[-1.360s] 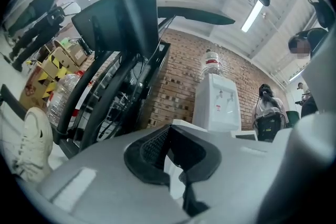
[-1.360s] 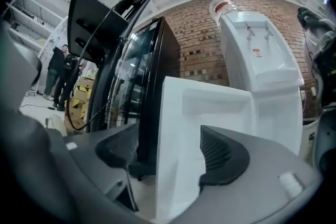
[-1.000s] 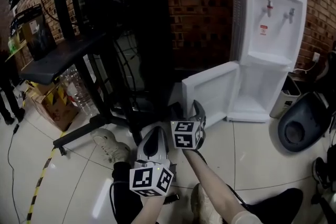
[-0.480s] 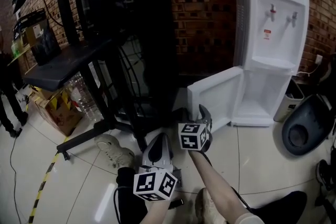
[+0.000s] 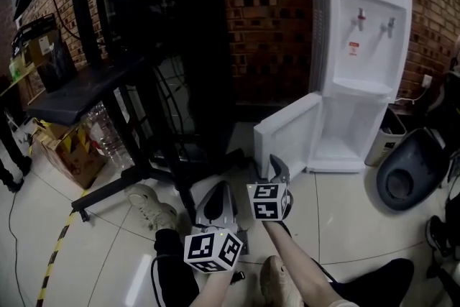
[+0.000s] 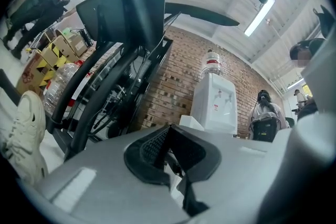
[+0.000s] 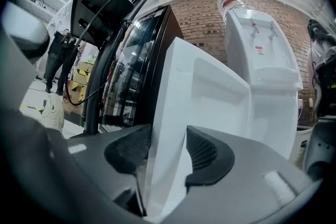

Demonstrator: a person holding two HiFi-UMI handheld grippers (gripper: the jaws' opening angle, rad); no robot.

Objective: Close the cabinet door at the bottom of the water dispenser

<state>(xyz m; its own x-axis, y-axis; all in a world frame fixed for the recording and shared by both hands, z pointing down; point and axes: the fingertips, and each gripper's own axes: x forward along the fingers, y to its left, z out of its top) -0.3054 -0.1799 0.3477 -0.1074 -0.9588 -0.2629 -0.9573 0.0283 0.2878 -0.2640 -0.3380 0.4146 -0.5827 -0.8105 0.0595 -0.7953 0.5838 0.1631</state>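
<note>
The white water dispenser (image 5: 359,47) stands against the brick wall, and its bottom cabinet door (image 5: 287,129) swings open to the left. My right gripper (image 5: 275,167) is at the door's free edge. In the right gripper view the white door (image 7: 199,92) runs between the jaws of the right gripper (image 7: 168,149), which are closing, with both pads against its sides. My left gripper (image 5: 218,192) hangs lower and to the left, shut with nothing in it. Its closed pads (image 6: 152,144) show in the left gripper view, with the dispenser (image 6: 215,105) far behind.
A black metal rack (image 5: 180,47) stands left of the door, close to it. A shoe (image 5: 147,201), plastic bottles (image 5: 108,133) and a cardboard box (image 5: 68,151) lie at the left. A dark round bin (image 5: 402,180) sits right of the dispenser. A person (image 6: 265,118) stands beyond.
My right gripper has moved forward onto the door's edge and its jaws have narrowed around it. The left gripper has stayed where it was.
</note>
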